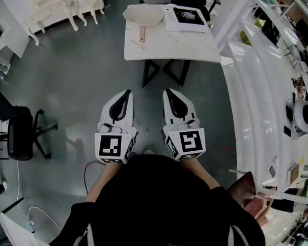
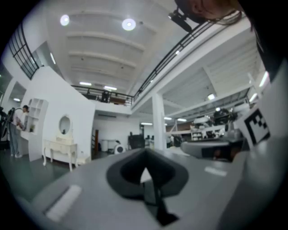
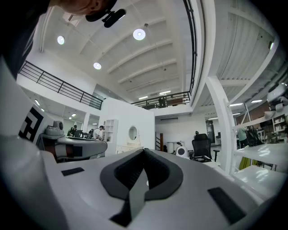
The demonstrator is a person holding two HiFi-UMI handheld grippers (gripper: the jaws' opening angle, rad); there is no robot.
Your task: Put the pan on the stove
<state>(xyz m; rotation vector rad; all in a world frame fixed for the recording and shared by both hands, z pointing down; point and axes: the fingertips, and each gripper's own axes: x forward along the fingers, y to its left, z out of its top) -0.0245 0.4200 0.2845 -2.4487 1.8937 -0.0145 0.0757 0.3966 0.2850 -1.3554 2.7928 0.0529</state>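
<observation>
The person (image 1: 166,197) stands on the grey floor (image 1: 69,90) with both tools held level out front, side by side and close but apart. The left gripper (image 1: 127,92) has its jaws pressed together with nothing between them, and its own view shows the two dark pads meeting at the tip against the open room. The right gripper (image 1: 167,90) is the same, with its jaws closed tight and nothing pinched. Both point toward a white table (image 1: 172,47) that stands well beyond them, at the far side of the floor. The pan (image 1: 143,15), pale with a wooden handle pointing toward the near side, rests on the far left part of that table. The stove (image 1: 186,17), a white slab with a dark top, lies just to the right of the pan, on the far right part of the tabletop. Whether the pan's rim touches it I cannot tell. Neither gripper is anywhere near the pan. Off to the left a black office chair (image 1: 21,134) stands by itself, and a white dresser (image 1: 52,6) sits in the far left corner.
</observation>
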